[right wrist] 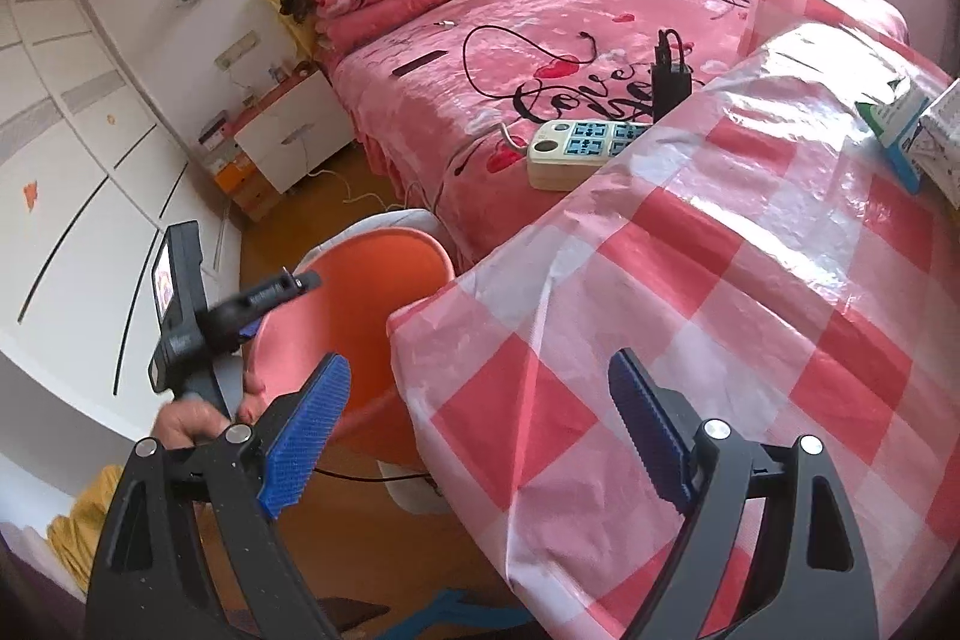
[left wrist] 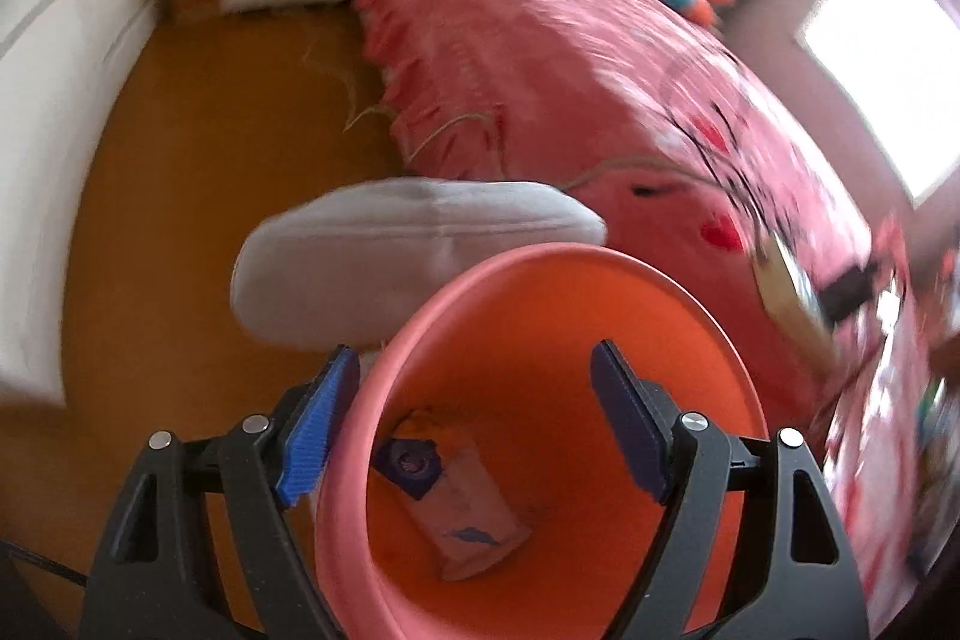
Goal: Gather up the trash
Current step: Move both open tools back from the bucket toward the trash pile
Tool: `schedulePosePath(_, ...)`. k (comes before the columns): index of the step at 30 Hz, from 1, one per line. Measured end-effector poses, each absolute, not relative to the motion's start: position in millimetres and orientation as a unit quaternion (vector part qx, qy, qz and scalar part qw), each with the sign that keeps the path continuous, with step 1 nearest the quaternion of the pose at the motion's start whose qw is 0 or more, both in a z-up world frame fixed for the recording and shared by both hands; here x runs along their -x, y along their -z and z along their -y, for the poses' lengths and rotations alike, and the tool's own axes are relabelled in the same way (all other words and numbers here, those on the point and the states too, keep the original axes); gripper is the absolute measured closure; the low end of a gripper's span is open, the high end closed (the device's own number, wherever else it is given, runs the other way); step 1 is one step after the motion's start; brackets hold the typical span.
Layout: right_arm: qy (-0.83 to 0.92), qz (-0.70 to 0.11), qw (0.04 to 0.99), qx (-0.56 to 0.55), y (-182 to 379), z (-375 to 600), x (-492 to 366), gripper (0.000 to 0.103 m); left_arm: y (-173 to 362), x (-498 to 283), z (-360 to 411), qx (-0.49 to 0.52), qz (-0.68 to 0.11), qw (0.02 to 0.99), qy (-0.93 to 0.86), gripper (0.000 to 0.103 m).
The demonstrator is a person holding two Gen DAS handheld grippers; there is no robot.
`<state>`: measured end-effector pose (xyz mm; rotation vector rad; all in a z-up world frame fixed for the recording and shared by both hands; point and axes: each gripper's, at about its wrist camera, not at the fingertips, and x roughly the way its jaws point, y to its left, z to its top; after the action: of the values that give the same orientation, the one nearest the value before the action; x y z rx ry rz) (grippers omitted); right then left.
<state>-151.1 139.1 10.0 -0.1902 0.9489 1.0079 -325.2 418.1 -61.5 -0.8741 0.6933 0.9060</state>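
Note:
An orange-pink bin (left wrist: 600, 340) fills the left wrist view, its mouth tipped towards me. My left gripper (left wrist: 474, 358) stands open astride the bin's near rim, one finger outside the wall and the other inside, not pressing. A crumpled paper packet (left wrist: 462, 514) with purple print lies at the bottom. In the right wrist view a hand (right wrist: 198, 418) carries that gripper, fingers against the bin (right wrist: 360, 316) rim. My right gripper (right wrist: 480, 370) hangs open and empty over the corner of a red-and-white checked table (right wrist: 750, 310). A blue-white carton (right wrist: 900, 130) lies at the table's far right.
A pink bed (right wrist: 540, 34) stands behind the table with a power strip (right wrist: 576, 148) and black charger (right wrist: 669, 70) on it. A white cushion-like thing (left wrist: 408, 244) sits behind the bin. White wardrobes (right wrist: 72, 148) line the left; a nightstand (right wrist: 288, 130) is at the back.

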Motion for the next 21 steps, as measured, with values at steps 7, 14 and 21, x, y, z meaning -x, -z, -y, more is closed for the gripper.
schedulePosePath(7, -0.466, -0.434, 0.765, 0.097, -7, -135, 153, 0.016, 75, 331, -405, 0.47, -0.276, 0.717, -0.434, 0.023)
schedulePosePath(14, -0.453, -0.439, 0.772, 0.083, -7, -121, 146, 0.014, 80, 306, -364, 0.426, -0.297, 0.736, -0.434, 0.018)
schedulePosePath(21, -0.403, -0.432, 0.801, 0.098, -8, -100, 144, 0.011, 84, 317, -370, 0.43, -0.305, 0.734, -0.429, 0.015)
